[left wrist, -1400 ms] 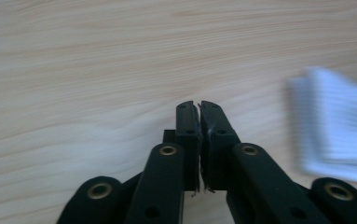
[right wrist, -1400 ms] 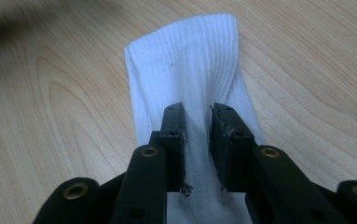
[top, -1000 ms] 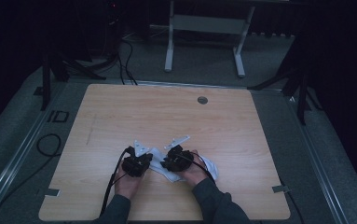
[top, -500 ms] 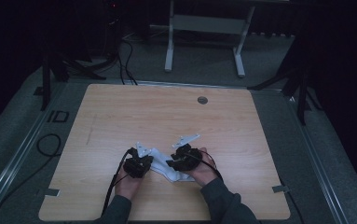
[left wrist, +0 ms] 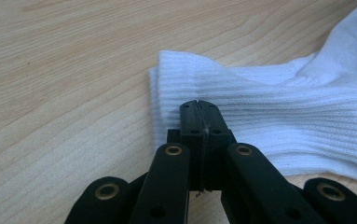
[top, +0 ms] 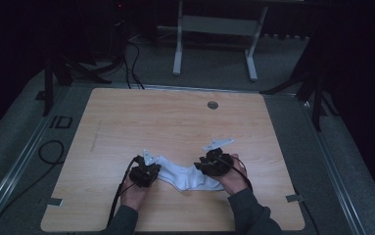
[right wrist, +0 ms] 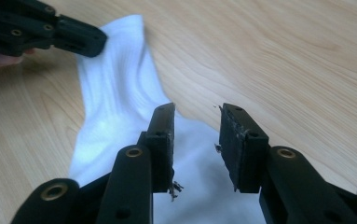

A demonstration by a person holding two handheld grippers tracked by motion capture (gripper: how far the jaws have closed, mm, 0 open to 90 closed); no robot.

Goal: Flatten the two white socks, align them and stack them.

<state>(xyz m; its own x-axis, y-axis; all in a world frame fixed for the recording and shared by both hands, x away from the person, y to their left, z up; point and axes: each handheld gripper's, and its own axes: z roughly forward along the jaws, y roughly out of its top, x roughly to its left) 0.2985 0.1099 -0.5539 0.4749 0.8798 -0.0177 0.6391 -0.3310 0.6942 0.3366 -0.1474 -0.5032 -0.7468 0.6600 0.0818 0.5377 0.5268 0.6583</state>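
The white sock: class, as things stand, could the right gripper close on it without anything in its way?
Probably yes. The right gripper hangs with jaws apart directly over the white sock, nothing between them. The left gripper pinches the cuff end, well away.

- Bare wood on most of the table (top: 175, 122): free passage across the far half and both side parts.
- Only small round grommet (top: 213, 105) near far edge, flat, no real obstacle.
- Near edge taken by white sock (top: 185, 176), stretched between left gripper (top: 145, 172) and right gripper (top: 213, 161).
- Narrow gap between open jaws of right gripper, above the sock.
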